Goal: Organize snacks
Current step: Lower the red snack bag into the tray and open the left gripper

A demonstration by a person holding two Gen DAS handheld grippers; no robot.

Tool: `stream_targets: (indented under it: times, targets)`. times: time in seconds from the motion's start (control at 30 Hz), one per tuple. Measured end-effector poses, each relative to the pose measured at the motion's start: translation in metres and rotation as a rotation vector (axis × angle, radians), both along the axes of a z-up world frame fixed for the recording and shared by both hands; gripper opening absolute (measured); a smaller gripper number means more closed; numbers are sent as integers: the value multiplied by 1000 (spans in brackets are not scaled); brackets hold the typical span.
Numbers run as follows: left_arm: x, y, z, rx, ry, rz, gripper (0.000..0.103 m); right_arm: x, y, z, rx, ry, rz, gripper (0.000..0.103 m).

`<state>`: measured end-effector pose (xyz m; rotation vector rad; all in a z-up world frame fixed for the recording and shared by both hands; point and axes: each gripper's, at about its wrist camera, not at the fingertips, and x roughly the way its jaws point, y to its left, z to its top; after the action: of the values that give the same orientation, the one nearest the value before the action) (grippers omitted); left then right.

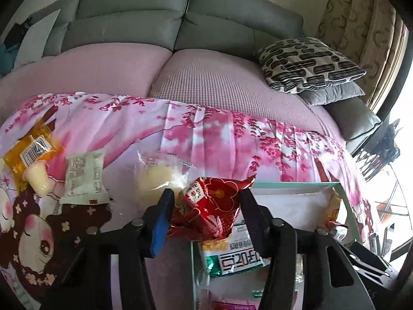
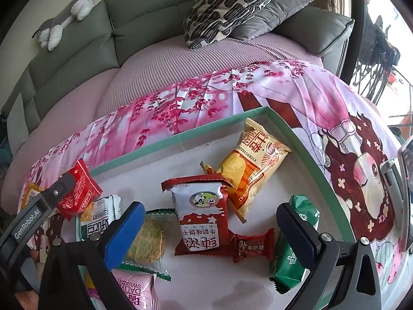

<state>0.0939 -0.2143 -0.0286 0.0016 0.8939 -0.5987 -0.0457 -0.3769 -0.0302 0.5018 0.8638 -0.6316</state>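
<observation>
On the pink cloth [image 1: 206,139], the left gripper [image 1: 204,206] pinches a light, crinkly, slippery red packet [image 1: 209,206] mid-body; the right gripper [image 2: 210,222] gapes empty.

A patterned cushion [image 2: 229,5] lies on a grey pillow [image 2: 273,16] on the sofa [image 1: 134,23], a plush toy [image 2: 64,18] along its backrest.

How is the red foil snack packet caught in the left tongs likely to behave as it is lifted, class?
The red foil packet looks thin and crinkled, so it is probably floppy and will sag outside the left tongs. It seems small and puffy, so likely light. Its glossy film may slip, though the pads pinch its creased middle, which should help.
</observation>
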Motion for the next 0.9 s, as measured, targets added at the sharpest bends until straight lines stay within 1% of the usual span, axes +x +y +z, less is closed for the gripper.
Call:
stream_targets:
  times: [0.03, 0.07, 0.1, 0.13, 0.33, 0.37, 0.43, 0.57, 0.63, 0.7, 0.77, 0.83, 0.87, 0.9]
  targets:
    - [-1, -2, 1, 9, -10, -9, 51, 0, 0, -1, 1, 1, 1, 103]
    - [-4, -5, 1, 18, -24, -22, 47, 0, 0, -1, 2, 1, 1, 103]
    - [-7, -6, 2, 20, -31, -33, 36, 0, 0, -1, 4, 0, 0, 103]
    - [-8, -9, 2, 18, -29, -50, 30, 0, 0, -1, 5, -2, -1, 103]
    - [-25, -32, 0, 29, -31, -165, 30, -2, -2, -1, 9, -7, -10, 103]
    - [-27, -36, -1, 30, -24, -185, 28, -2, -2, -1, 10, -7, -11, 103]
    - [-31, -40, -2, 41, -28, -196, 28, -4, -4, -1, 1, 6, -27, 103]
    - [-31, -39, 0, 37, -6, -198, 32, -6, -7, -2, 14, -2, -35, 103]
    - [-30, -36, 4, 34, 5, -188, 37, -5, -6, -1, 11, -3, -30, 103]
    - [-29, -32, 7, 43, 5, -175, 48, -5, -5, -1, 13, -6, -27, 103]
    - [-28, -26, 12, 40, 17, -166, 53, -5, -5, 0, 10, -6, -25, 103]
    - [-27, -21, 17, 31, 24, -157, 55, -5, -4, 1, 6, -9, -20, 103]
    - [-28, -18, 20, 28, 22, -152, 58, -5, -3, 2, 4, -11, -17, 103]
    - [-28, -16, 23, 31, 18, -146, 64, -5, -2, 3, 1, -13, -15, 103]
